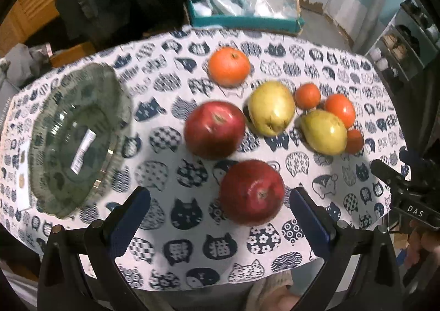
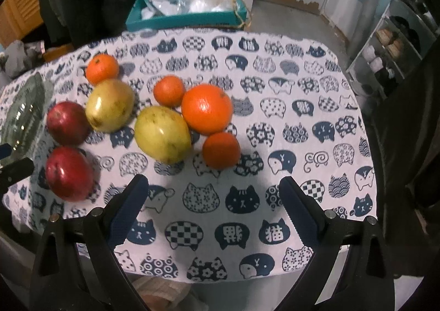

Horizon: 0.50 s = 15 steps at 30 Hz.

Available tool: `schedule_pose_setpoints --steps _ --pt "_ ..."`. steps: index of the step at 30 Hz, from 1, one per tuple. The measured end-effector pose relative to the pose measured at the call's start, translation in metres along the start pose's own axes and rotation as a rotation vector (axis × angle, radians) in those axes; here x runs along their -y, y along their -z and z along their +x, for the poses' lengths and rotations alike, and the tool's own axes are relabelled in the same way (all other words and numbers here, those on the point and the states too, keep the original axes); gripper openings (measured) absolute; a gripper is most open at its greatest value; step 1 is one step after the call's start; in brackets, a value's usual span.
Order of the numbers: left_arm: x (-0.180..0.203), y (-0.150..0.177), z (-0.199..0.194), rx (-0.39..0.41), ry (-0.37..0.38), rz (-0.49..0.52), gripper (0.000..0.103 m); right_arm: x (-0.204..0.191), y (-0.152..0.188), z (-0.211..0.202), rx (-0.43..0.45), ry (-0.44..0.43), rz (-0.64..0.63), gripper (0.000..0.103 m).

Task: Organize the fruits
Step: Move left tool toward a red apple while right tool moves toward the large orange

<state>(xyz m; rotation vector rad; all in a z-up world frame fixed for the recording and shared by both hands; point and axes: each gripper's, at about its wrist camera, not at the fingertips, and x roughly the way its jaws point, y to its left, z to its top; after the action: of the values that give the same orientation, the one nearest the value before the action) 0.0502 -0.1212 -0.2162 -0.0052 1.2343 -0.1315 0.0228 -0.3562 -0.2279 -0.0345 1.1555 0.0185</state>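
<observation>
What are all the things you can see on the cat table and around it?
Apples: two, red, nearest the plate.
Pears: two, yellow-green, mid-table.
Oranges: four, orange, one big and three small, around the pears.
Glass plate: one, clear with frilly rim, empty, table's left end.
Tablecloth: one, white with navy cats.
Teal tray: one, holding plastic bags, behind the table.
Shelf: one, grey, far right.
Left gripper: blue pads, open over the near apple.
Right gripper: blue pads, open over bare cloth.

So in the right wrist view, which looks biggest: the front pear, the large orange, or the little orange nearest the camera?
1. Front pear, widest of the three.
2. Large orange, a little smaller.
3. Little orange, clearly smallest, though nearest the camera.
</observation>
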Motion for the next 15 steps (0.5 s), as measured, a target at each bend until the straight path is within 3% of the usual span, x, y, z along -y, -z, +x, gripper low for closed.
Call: schedule_pose_setpoints --steps 15 --pt "0.024 0.004 0.049 -0.091 -0.026 0.040 0.100 0.014 0.007 0.031 -0.066 -0.013 0.027 0.095"
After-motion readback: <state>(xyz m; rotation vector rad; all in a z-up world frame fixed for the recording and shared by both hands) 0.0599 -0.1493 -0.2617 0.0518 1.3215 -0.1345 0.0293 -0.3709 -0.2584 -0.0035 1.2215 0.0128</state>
